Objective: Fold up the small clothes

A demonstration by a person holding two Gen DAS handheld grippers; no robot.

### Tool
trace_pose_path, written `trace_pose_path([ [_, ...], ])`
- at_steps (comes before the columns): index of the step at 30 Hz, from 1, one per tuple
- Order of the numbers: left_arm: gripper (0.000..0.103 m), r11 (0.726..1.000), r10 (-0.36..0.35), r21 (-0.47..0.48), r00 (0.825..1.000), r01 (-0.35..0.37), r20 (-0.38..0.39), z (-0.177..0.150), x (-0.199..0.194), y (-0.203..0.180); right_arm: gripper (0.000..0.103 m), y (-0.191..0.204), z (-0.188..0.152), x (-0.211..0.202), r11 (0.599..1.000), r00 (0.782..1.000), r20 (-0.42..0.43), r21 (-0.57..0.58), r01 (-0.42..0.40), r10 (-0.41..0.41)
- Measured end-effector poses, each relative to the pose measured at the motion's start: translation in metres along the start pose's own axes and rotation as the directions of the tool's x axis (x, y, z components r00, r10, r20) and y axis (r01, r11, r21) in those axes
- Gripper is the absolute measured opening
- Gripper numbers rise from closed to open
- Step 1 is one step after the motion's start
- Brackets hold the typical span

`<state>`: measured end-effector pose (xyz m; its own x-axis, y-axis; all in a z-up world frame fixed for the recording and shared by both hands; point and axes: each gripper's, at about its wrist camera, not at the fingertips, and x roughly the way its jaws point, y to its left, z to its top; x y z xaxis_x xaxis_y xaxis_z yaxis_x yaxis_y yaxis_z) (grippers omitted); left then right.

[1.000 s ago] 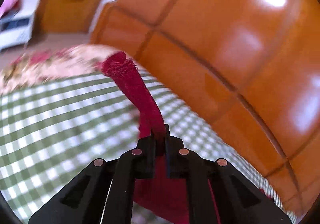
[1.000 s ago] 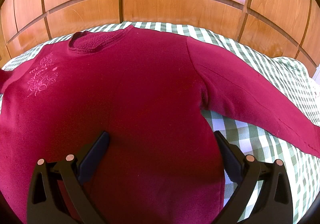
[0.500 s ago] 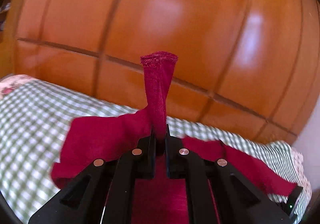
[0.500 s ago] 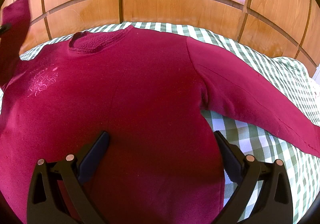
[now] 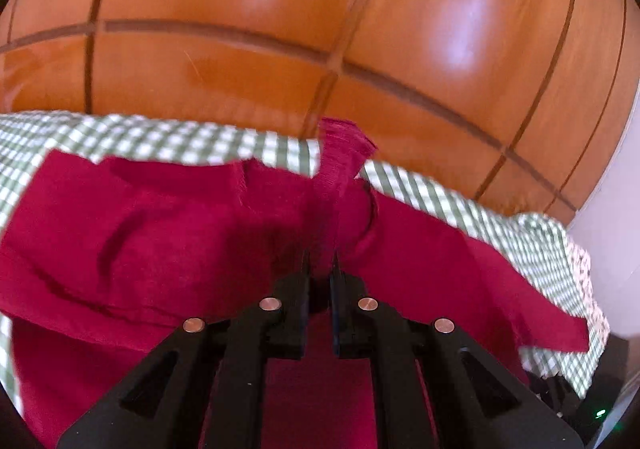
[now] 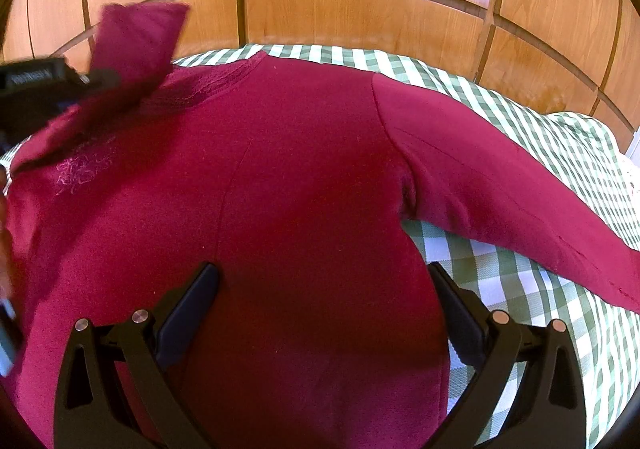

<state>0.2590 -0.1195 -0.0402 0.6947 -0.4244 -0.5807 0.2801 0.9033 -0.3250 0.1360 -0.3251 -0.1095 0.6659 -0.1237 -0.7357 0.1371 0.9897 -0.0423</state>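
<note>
— What lies under it all?

— A green-and-white checked bedsheet (image 6: 532,121) covers the bed, backed by a glossy orange-brown panelled wooden wall (image 6: 360,5). A dark red long-sleeved knit sweater (image 6: 304,185) lies spread front-up on the sheet, one sleeve stretched flat toward the right.

— And the tongs?

— The black left gripper (image 5: 320,263) has its jaws pressed together, pinching the sweater's other sleeve cuff (image 5: 340,153), which stands up above the body of the garment near the collar. The black right gripper (image 6: 324,309) hangs over the sweater's lower body, fingers (image 6: 192,309) spread wide, holding nothing; whether they touch the cloth, I cannot tell.
</note>
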Motion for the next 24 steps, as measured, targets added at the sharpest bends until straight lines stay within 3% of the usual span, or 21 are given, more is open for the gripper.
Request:
trace_pose_path([
  [2,0.017,1.0,-0.006,0.021,0.999,0.007,-0.041,-0.007,0.006,-0.001,0.101,0.0,0.0,0.0,1.0,1.0,-0.001,0.003,-0.004,0.004],
  [3,0.036,0.999,-0.032,0.027,0.997,0.034,-0.071,-0.011,0.005,0.001,0.101,-0.001,0.0,0.0,1.0,1.0,-0.001,0.004,-0.005,0.005],
  [4,0.067,0.998,-0.058,0.031,0.993,0.062,-0.106,-0.015,0.003,0.003,0.101,0.0,0.0,0.0,1.0,1.0,0.0,0.005,-0.007,0.007],
  [6,0.09,0.995,-0.091,0.032,0.989,0.095,-0.114,-0.019,-0.009,0.007,0.101,-0.001,0.0,0.0,1.0,1.0,-0.001,0.008,-0.01,0.01],
  [8,0.09,0.993,-0.102,0.048,0.993,0.105,-0.059,-0.024,-0.028,0.014,0.101,-0.001,0.0,0.0,1.0,1.0,-0.001,0.009,-0.012,0.012],
  [9,0.09,0.995,-0.075,0.06,0.997,0.076,-0.028,-0.025,-0.038,0.021,0.101,-0.001,0.0,0.0,1.0,1.0,0.0,0.009,-0.012,0.012],
  [12,0.09,0.996,0.084,0.021,0.995,-0.086,0.062,-0.029,-0.064,0.053,0.101,-0.001,0.0,0.0,1.0,1.0,0.002,0.008,-0.01,0.01],
  [14,0.09,0.975,0.212,-0.087,0.971,-0.203,0.109,-0.033,-0.081,0.084,0.101,-0.001,0.0,0.0,1.0,1.0,0.01,0.005,-0.006,0.006],
  [17,0.089,0.921,0.357,-0.22,0.921,-0.32,0.153,-0.042,-0.097,0.118,0.101,0.004,-0.003,-0.01,1.0,0.998,0.058,-0.008,0.029,-0.028],
  [19,0.086,0.908,0.358,-0.277,0.925,-0.313,0.129,-0.048,-0.097,0.133,0.1,0.011,-0.001,-0.022,0.997,0.992,0.111,-0.039,0.064,-0.059],
  [21,0.083,0.902,0.365,-0.28,0.926,-0.327,0.095,-0.051,-0.09,0.136,0.095,0.021,0.006,-0.029,0.996,0.992,0.126,-0.091,0.018,-0.007],
  [22,0.083,0.906,0.363,-0.259,0.929,-0.334,0.069,-0.05,-0.083,0.134,0.091,0.028,0.011,-0.033,0.993,0.991,0.131,-0.114,-0.018,0.033],
  [24,0.083,0.909,0.367,-0.218,0.93,-0.355,0.018,-0.048,-0.07,0.129,0.071,0.035,0.026,-0.035,0.988,0.983,0.126,-0.088,-0.125,0.135],
])
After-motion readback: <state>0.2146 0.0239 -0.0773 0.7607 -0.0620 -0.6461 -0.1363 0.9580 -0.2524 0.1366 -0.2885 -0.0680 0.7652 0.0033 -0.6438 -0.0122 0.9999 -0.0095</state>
